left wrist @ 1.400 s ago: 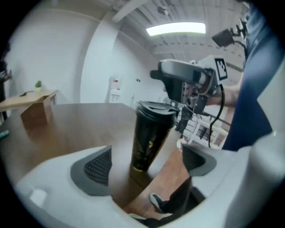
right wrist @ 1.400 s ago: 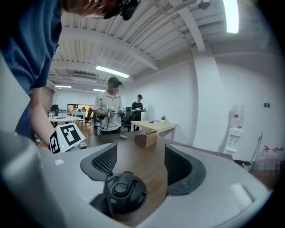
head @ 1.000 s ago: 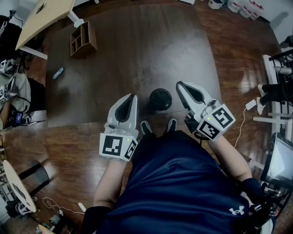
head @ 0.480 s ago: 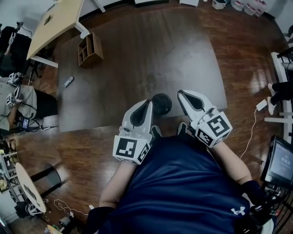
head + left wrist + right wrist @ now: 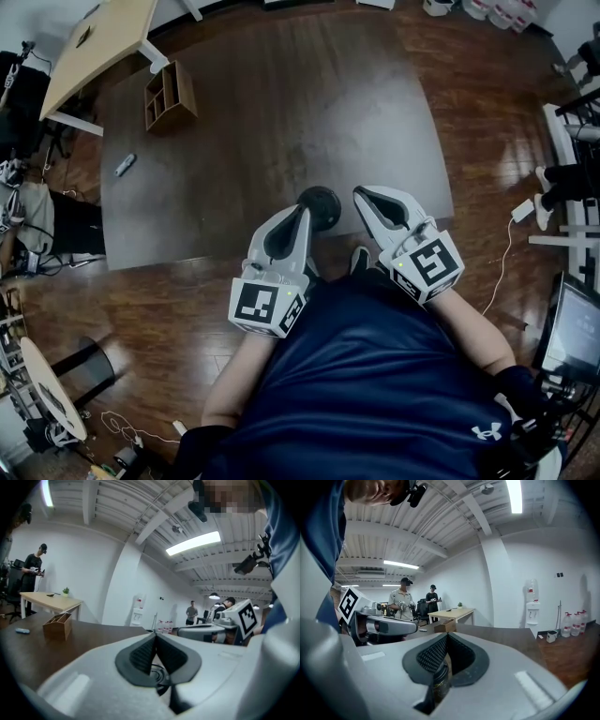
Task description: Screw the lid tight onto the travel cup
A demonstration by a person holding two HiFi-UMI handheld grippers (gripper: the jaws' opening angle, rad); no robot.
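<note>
The black travel cup (image 5: 320,205), its round lid on top, stands upright near the front edge of the dark table (image 5: 281,103). My left gripper (image 5: 302,210) is shut and empty, its tip right beside the cup's left side. My right gripper (image 5: 359,193) is also shut and empty, a little apart from the cup's right side. In the left gripper view the lid (image 5: 159,674) shows just below the closed jaws of the left gripper (image 5: 156,635). Below the shut right gripper (image 5: 446,635), the right gripper view shows the cup's dark wall (image 5: 439,682).
A wooden organiser box (image 5: 170,97) and a small grey object (image 5: 124,165) lie at the table's far left. A light wooden table (image 5: 103,42) stands beyond. Cables and equipment (image 5: 567,328) lie on the floor to the right. People stand in the background (image 5: 402,603).
My left gripper has moved right until its tip is beside the cup. The right gripper has rolled and come slightly closer to the cup. Both stayed shut.
</note>
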